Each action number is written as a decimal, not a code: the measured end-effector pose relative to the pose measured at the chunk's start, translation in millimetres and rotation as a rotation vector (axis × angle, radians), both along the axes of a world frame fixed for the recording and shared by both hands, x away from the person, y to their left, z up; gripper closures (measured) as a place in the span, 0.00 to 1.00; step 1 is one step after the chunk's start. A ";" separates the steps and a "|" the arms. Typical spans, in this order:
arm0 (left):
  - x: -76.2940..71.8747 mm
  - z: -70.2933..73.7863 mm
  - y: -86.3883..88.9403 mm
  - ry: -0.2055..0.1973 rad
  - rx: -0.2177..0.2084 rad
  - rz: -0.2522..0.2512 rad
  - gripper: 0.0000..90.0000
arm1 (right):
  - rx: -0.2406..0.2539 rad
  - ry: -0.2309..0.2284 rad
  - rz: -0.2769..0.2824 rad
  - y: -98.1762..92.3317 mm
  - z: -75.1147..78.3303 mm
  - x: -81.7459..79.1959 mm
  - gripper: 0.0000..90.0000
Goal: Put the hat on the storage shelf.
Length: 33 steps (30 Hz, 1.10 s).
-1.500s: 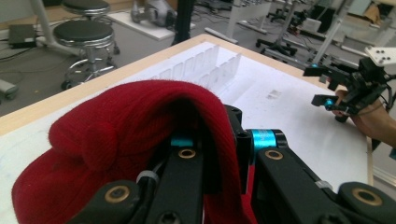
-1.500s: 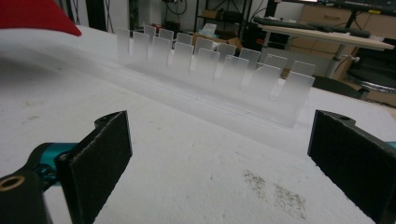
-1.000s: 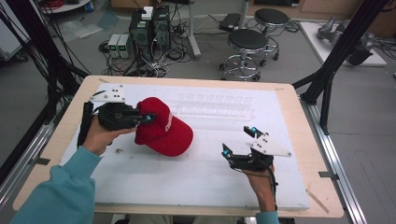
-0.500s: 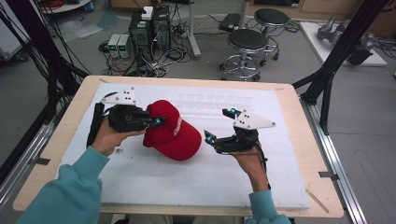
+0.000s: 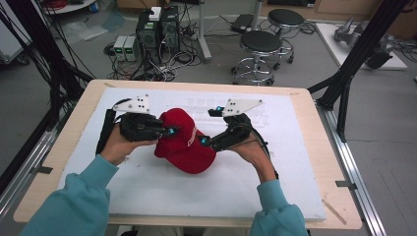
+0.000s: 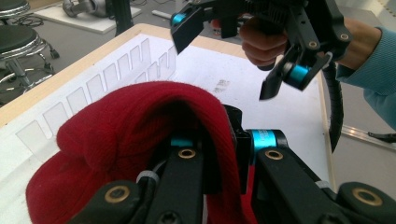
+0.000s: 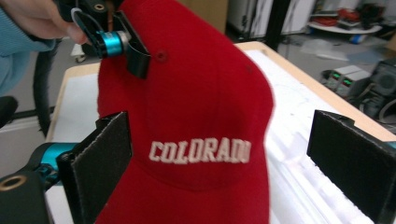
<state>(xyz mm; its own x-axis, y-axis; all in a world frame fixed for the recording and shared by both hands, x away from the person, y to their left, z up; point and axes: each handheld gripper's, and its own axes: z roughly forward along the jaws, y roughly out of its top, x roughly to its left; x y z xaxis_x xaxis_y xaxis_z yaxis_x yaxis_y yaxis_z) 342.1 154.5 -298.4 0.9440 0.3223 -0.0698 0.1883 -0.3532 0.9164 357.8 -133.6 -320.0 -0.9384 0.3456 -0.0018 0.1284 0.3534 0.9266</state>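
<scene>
Red cap [image 5: 186, 147] in left tongs [image 5: 167, 132]

Two black stools [image 5: 268, 46] top center; PC towers [image 5: 158, 25] w/ cables upper left; white tabletop [image 5: 162, 191] below.

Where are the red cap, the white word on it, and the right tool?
red cap [image 5: 184, 147], high view, on its crown.
white word COLORADO [image 7: 200, 151], right gripper view, on the middle letters.
right tool [image 5: 210, 127], high view, midway between its open tips.
</scene>
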 end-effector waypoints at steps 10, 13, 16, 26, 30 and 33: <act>-5.8 9.4 -11.7 -0.026 0.002 -0.059 0.96 | -0.032 0.017 0.070 20.1 -2.4 5.0 0.07; -6.5 8.9 -13.5 -0.031 0.007 -0.072 0.96 | -0.018 0.018 0.085 20.6 -0.6 4.8 0.11; -6.9 9.0 -14.0 -0.037 0.004 -0.079 0.96 | -0.024 0.008 0.115 19.8 1.0 3.4 0.20; -8.8 10.4 -13.8 -0.061 0.003 -0.081 0.96 | -0.026 0.020 0.162 18.8 2.7 3.8 0.48; -7.9 10.7 -12.5 -0.063 0.000 -0.076 0.96 | -0.028 0.025 0.166 19.7 4.2 1.9 0.60; -6.1 11.3 -10.1 -0.065 -0.003 -0.064 0.96 | -0.033 0.003 0.165 22.4 6.8 -2.6 0.82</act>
<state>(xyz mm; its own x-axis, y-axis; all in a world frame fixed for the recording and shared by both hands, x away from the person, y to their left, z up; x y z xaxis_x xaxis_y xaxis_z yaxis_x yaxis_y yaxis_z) 336.0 144.3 -287.1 0.9654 0.2607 -0.0086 0.1055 -0.3601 0.9269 355.2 -111.2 -313.2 -0.9824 0.1865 -0.0077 0.0687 0.3999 0.9140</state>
